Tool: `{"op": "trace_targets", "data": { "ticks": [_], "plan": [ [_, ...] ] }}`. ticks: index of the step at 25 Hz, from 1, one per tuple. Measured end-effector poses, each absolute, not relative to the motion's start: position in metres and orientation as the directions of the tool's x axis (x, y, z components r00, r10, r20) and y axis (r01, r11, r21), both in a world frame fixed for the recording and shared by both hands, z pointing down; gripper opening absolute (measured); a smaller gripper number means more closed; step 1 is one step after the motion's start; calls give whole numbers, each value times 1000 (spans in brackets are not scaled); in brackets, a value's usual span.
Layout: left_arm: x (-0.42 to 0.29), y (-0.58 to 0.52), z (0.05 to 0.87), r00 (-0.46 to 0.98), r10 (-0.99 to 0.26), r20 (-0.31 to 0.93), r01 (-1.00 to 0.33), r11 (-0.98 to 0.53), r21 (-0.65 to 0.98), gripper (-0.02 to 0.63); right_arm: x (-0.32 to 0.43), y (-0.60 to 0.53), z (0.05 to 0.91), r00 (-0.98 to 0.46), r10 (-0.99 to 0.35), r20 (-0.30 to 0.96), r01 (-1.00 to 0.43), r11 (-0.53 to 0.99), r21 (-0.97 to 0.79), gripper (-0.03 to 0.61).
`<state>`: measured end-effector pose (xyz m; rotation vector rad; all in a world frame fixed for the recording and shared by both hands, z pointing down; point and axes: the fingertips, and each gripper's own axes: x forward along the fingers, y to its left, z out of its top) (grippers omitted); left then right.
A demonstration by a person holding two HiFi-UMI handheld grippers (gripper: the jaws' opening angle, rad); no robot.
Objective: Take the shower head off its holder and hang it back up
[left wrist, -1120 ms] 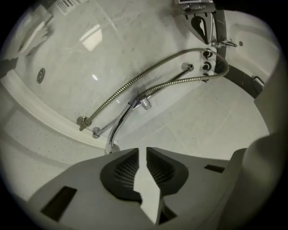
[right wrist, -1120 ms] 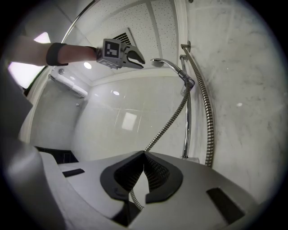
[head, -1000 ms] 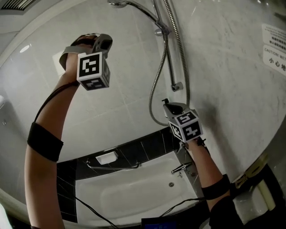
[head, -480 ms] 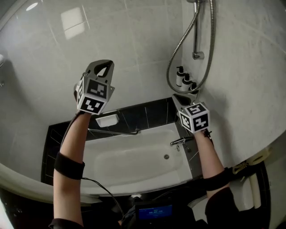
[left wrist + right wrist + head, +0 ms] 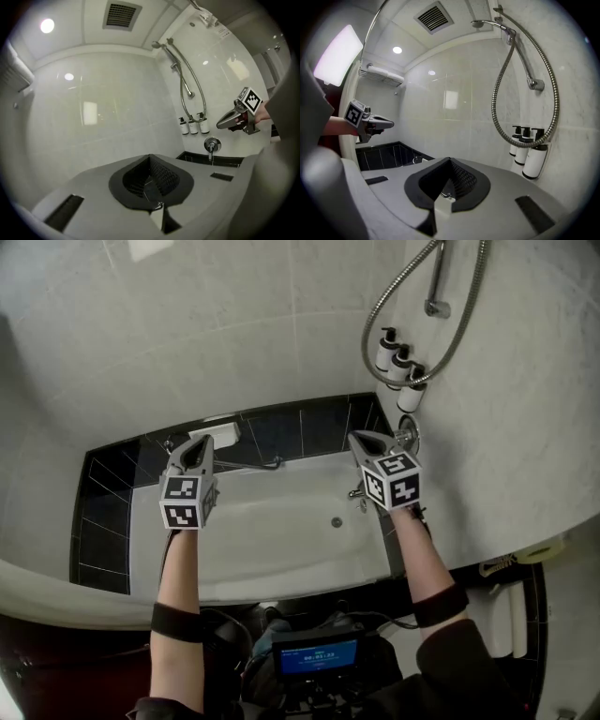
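The chrome shower head (image 5: pixel 477 23) hangs in its holder (image 5: pixel 509 33) at the top of the wall rail, and its hose (image 5: pixel 499 122) loops down beside the rail. In the head view only the hose (image 5: pixel 398 301) and the rail's lower end (image 5: pixel 433 307) show. My left gripper (image 5: pixel 199 448) is shut and empty, held level over the bathtub's left part. My right gripper (image 5: pixel 362 441) is also shut and empty, over the tub's right end, well below the rail. Each gripper view shows the other gripper: the right gripper (image 5: pixel 226 123) and the left gripper (image 5: pixel 387 123).
Three pump bottles (image 5: pixel 398 367) hang on the wall under the hose loop. The white bathtub (image 5: pixel 234 563) has a tap (image 5: pixel 361 491), a grab bar (image 5: pixel 246 465) and a soap dish (image 5: pixel 217 433). A round wall valve (image 5: pixel 212 143) sits below the bottles. A towel rack (image 5: pixel 379 74) is high on the left.
Both grippers have come down from beside the shower rail to above the bathtub. The left one dropped farther and rolled over. The head view has tilted down, so the shower head has left it.
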<state>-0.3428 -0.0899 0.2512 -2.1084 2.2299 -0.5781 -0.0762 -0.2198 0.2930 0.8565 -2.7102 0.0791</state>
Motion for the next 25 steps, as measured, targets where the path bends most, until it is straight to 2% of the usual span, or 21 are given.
{"op": "trace_targets", "data": {
  "ticks": [7,25],
  "plan": [
    [-381,-40,316,-167,-941,294,-984,140,-111,6,-76,-210,326,-770,-543,335,-575,818,5,20],
    [-377,-27,357,-144,-920,365,-988,115,-99,6,-67,-217,346,-755,-540,371,-590,807,-24,17]
  ]
}}
